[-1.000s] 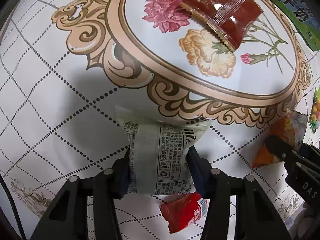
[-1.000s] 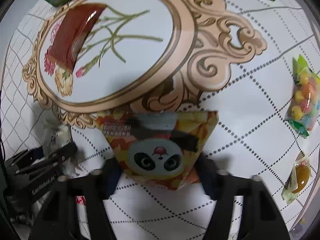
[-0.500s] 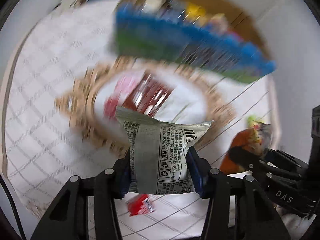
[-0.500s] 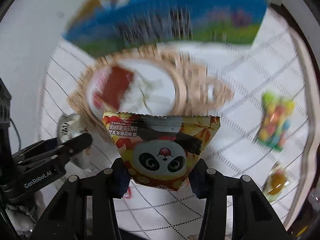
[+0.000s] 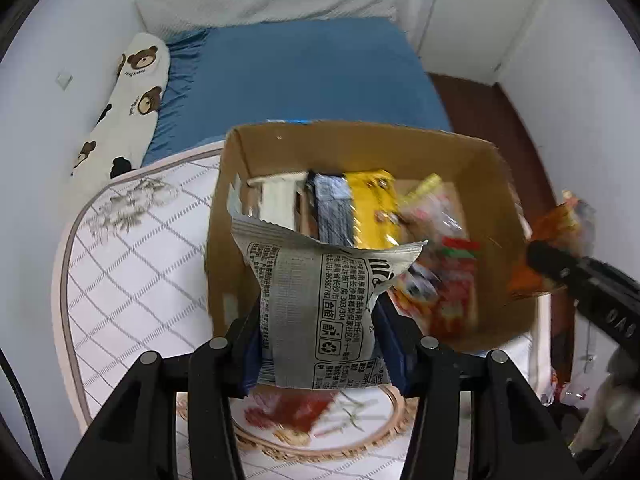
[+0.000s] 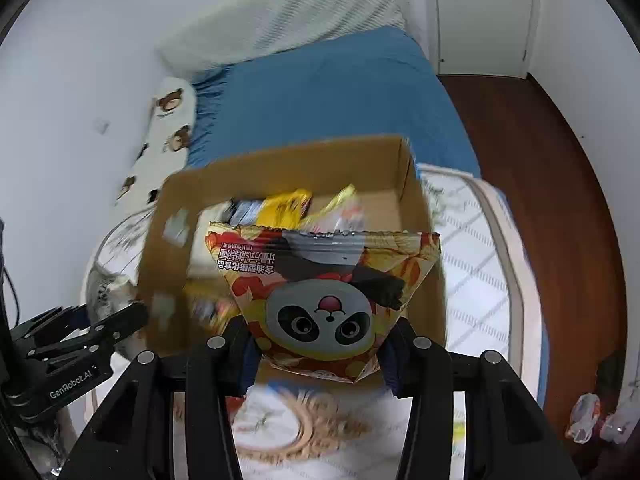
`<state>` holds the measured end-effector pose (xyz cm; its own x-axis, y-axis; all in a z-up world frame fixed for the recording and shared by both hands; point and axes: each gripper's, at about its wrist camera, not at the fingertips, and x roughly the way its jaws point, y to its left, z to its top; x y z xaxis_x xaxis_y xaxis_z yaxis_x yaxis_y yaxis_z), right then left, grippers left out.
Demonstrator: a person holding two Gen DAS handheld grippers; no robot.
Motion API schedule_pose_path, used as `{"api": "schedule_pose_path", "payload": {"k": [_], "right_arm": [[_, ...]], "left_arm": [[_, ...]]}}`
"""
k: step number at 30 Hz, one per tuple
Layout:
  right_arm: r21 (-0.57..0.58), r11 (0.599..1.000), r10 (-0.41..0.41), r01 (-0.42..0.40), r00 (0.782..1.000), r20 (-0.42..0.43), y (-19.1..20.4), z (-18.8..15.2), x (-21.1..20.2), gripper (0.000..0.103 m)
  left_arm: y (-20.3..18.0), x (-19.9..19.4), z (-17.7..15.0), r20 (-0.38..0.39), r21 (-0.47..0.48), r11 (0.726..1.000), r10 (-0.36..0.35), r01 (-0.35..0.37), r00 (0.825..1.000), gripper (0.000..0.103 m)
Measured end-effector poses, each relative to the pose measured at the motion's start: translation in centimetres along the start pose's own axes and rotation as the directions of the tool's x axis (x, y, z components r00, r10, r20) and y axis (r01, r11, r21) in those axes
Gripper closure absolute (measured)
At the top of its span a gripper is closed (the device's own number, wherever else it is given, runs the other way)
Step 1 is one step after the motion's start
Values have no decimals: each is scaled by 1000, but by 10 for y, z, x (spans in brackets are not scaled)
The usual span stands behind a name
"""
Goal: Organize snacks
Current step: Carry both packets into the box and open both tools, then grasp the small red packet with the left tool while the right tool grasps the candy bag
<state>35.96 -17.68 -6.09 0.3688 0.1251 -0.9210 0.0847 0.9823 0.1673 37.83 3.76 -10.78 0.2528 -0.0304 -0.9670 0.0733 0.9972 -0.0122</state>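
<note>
Behind everything, a blue-sheeted bed [image 5: 304, 76]. On the white grid-patterned surface [image 5: 132, 280], an open brown cardboard box [image 5: 360, 144], already stocked with upright packets along its far side, evidently the collecting point. Above its near edge, the left claw [image 5: 318, 344] clamped on a grey printed snack packet [image 5: 320, 304], gripped low so the top hangs free for dropping in. Likewise the right claw [image 6: 318, 350], clamped on a panda-faced orange snack bag [image 6: 324, 292], held upside down, poised over the box.
</note>
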Motion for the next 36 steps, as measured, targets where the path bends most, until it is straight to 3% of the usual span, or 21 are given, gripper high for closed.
{"api": "schedule_pose_path", "payload": {"k": [4,8,10,11,12,13,14,15,27,36], "right_arm": [[40,999,-27,27,1000,-8,-12,43,29,52],[66,997,-42,45,998,-45,-21,70,69,52],[70,996,-55,60,996,-72,-25,73,82,47],[68,996,-55,61,994,-90,-26,76,90,31],[66,995,-70,77,993,-96,-28,77,100,13],[58,994,-82,87,992,-96,-29,78,103,10],[47,995,-80,85,992,-97,-28,79,105,10],[43,996,-77,82,992,-101,-28,78,106,10],[-34,997,-73,69,989,-129,-9,38,108,9],[-53,997,-70,64,992,-105,-6,1,90,9]], "left_arm": [[11,34,28,-49,-12,999,48,-49,998,55],[22,54,43,-76,-36,995,90,-93,993,55],[24,62,47,-94,-44,993,101,-106,990,55],[25,65,49,-102,-49,994,95,-100,990,51],[26,68,51,-110,-56,994,89,-96,990,39],[26,73,52,-120,-60,995,78,-85,990,30],[26,75,52,-125,-63,995,63,-71,990,13],[26,75,52,-123,-65,996,50,-59,991,9],[20,74,40,-85,-80,997,-4,-2,996,8],[15,46,11,-8,-77,997,-7,6,1000,8]]}}
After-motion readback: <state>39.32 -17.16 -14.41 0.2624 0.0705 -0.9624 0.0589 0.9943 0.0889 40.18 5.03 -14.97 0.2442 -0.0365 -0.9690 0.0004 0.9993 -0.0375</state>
